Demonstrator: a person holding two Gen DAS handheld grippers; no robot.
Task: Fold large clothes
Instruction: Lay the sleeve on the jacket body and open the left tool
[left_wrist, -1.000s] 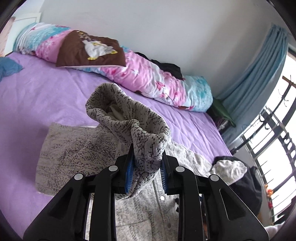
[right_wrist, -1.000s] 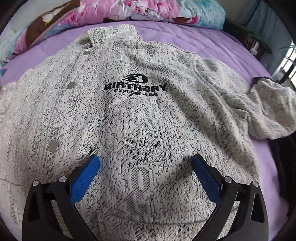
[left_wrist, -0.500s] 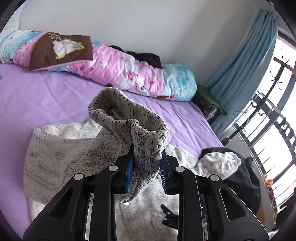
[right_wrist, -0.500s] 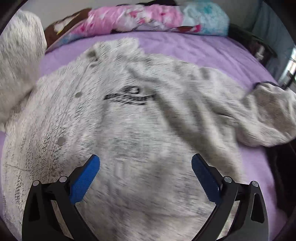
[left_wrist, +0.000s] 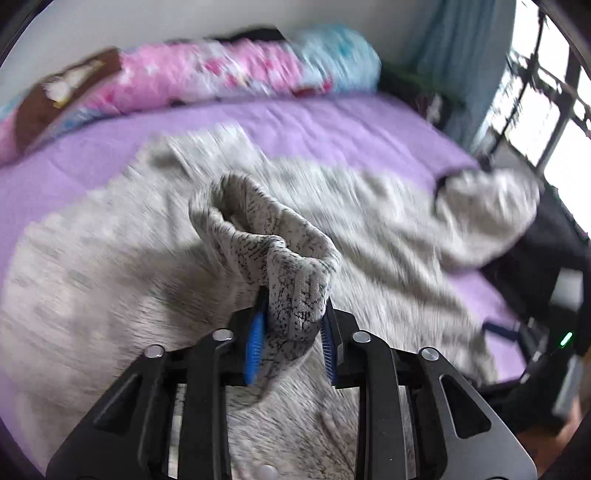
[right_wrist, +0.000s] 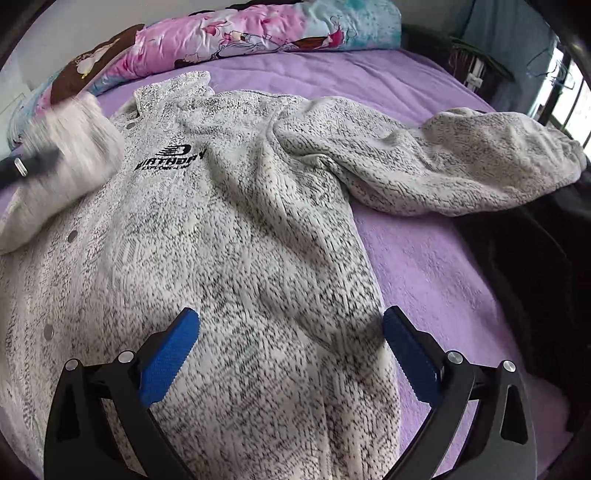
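Observation:
A grey speckled snap-button jacket with a black "BIRTHDAY" logo lies front up on the purple bed. My left gripper is shut on the cuff of the left sleeve and holds it above the jacket's body. That gripper and sleeve show blurred at the left in the right wrist view. My right gripper is open and empty, low over the jacket's lower right part. The other sleeve lies stretched out to the right, its cuff near the bed's edge.
A rolled pink and blue quilt and a brown pillow lie along the far wall. Dark clothing hangs at the bed's right edge. A blue curtain and a barred window are at right.
My left gripper has carried the sleeve cuff rightwards over the jacket's body, view swinging right. The right gripper has pulled back and turned right, still open.

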